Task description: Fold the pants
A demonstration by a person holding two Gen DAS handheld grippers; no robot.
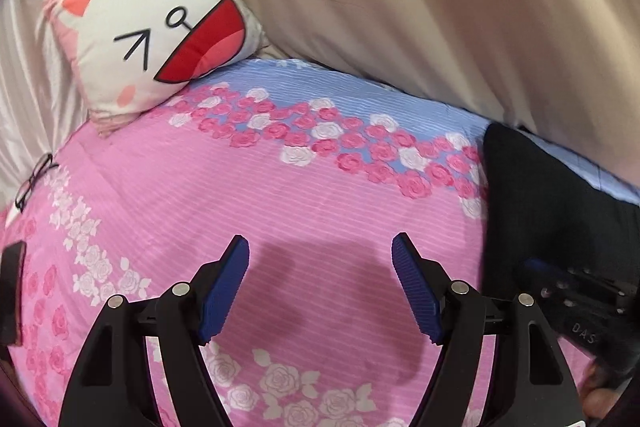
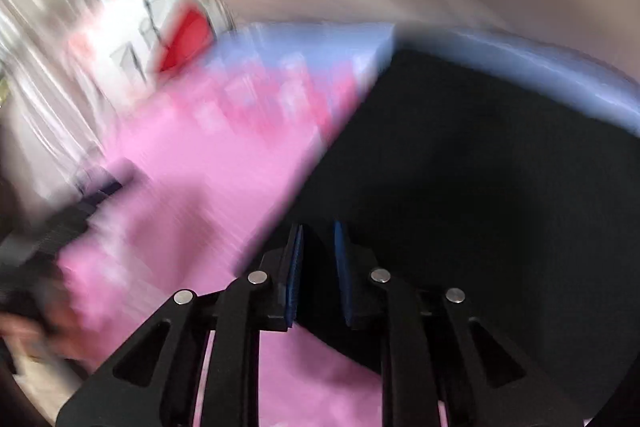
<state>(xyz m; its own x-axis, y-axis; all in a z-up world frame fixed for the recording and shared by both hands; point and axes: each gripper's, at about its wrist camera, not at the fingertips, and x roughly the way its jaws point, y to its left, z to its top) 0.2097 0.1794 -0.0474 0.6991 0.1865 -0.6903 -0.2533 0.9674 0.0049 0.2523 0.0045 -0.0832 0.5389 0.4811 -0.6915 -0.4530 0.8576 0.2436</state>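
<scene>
The black pants (image 2: 480, 167) lie on the pink flowered bedspread (image 1: 240, 187). They fill the right half of the blurred right wrist view and show at the right edge of the left wrist view as a dark fold (image 1: 540, 195). My right gripper (image 2: 318, 227) is shut on the pants' near edge, with black cloth pinched between its blue pads. My left gripper (image 1: 320, 239) hangs open over bare bedspread to the left of the pants, with nothing between its fingers. The right tool's black housing (image 1: 576, 295) shows at the lower right of the left wrist view, resting against the pants.
A white and pink cat-face pillow (image 1: 160, 27) leans at the back left. A beige quilt (image 1: 400, 7) is piled along the back and right. A pair of glasses (image 1: 34, 183) and a dark flat object (image 1: 12, 291) lie at the bed's left edge.
</scene>
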